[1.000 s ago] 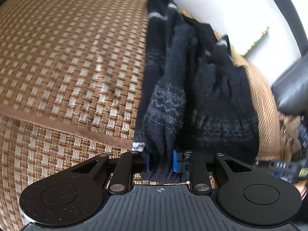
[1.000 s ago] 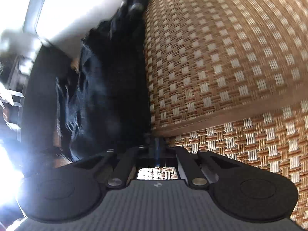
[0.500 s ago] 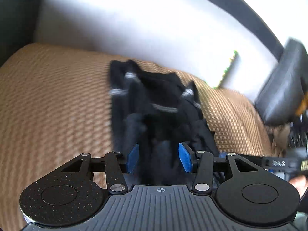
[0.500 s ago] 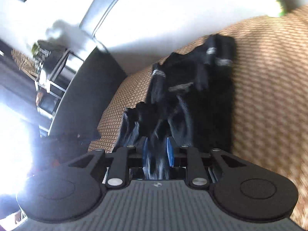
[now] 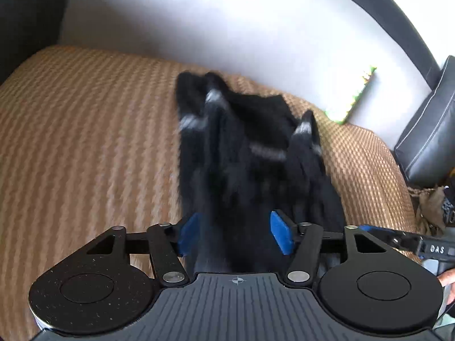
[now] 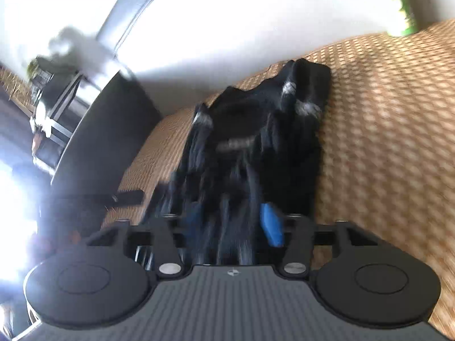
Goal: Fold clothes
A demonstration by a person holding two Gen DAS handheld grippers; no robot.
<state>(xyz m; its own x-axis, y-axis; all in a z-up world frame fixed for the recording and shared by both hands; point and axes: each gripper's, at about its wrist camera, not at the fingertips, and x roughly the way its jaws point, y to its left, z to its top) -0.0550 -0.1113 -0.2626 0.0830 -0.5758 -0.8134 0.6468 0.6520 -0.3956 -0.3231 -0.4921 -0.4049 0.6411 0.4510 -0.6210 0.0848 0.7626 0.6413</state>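
Nearest, the left gripper [image 5: 235, 236] and right gripper [image 6: 231, 226] have just been opening, jaws parted with dark cloth between but seemingly unpinched, likely releasing 1 fold. Beyond, the black garment [image 5: 250, 153] lies bunched lengthwise on the woven mat [image 5: 85, 130], near the wall.

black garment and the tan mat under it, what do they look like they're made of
The black garment with grey bands looks like a soft knit, probably wool or acrylic: matte, fuzzy at the edges, lying in limp folds. Motion blur leaves the fibre open. The tan woven mat looks like plaited rattan or bamboo strips: a regular basket-weave check of light and brown with a slight sheen, lying flat and stiff.
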